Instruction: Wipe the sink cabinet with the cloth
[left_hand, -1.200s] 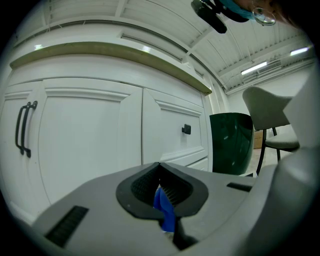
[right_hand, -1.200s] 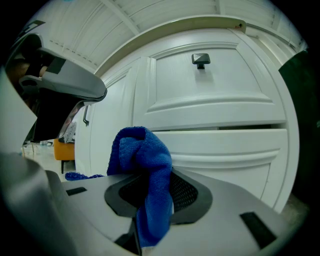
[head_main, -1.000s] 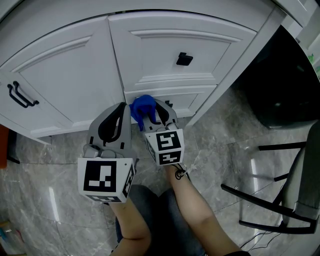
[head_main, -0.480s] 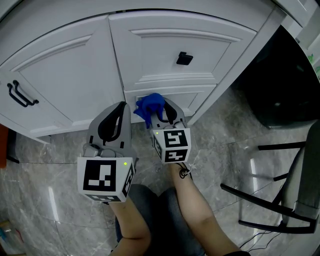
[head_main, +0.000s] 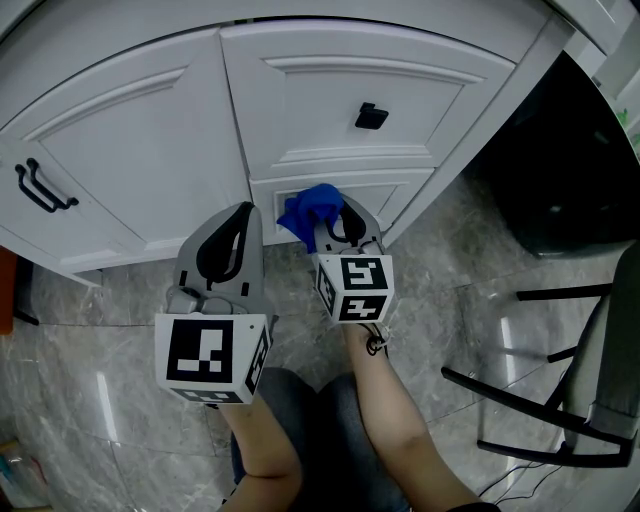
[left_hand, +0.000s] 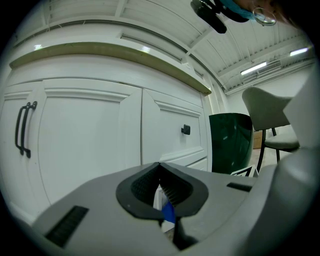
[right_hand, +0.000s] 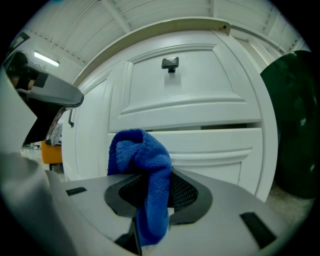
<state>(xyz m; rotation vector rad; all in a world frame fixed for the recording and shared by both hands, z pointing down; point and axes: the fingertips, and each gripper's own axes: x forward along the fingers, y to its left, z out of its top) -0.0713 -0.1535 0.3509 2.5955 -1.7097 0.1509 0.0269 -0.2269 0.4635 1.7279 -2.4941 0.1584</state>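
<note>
A blue cloth (head_main: 310, 208) is bunched in my right gripper (head_main: 335, 225), which is shut on it. The cloth rests against the lower drawer front (head_main: 385, 195) of the white sink cabinet (head_main: 140, 150). In the right gripper view the cloth (right_hand: 142, 160) sticks up from the shut jaws of the right gripper (right_hand: 152, 175), before the lower drawer front (right_hand: 220, 145). My left gripper (head_main: 238, 222) is held just left of it, shut on nothing, a little short of the cabinet's base. Its jaws meet in the left gripper view (left_hand: 160, 167).
The upper drawer has a black knob (head_main: 370, 116); the left door has a black bar handle (head_main: 40, 190). A dark green bin (head_main: 560, 160) stands right of the cabinet. A black-framed chair (head_main: 560, 400) is on the grey marble floor at right.
My right gripper has carried the cloth to the right along the lower drawer front. The left gripper has stayed in place.
</note>
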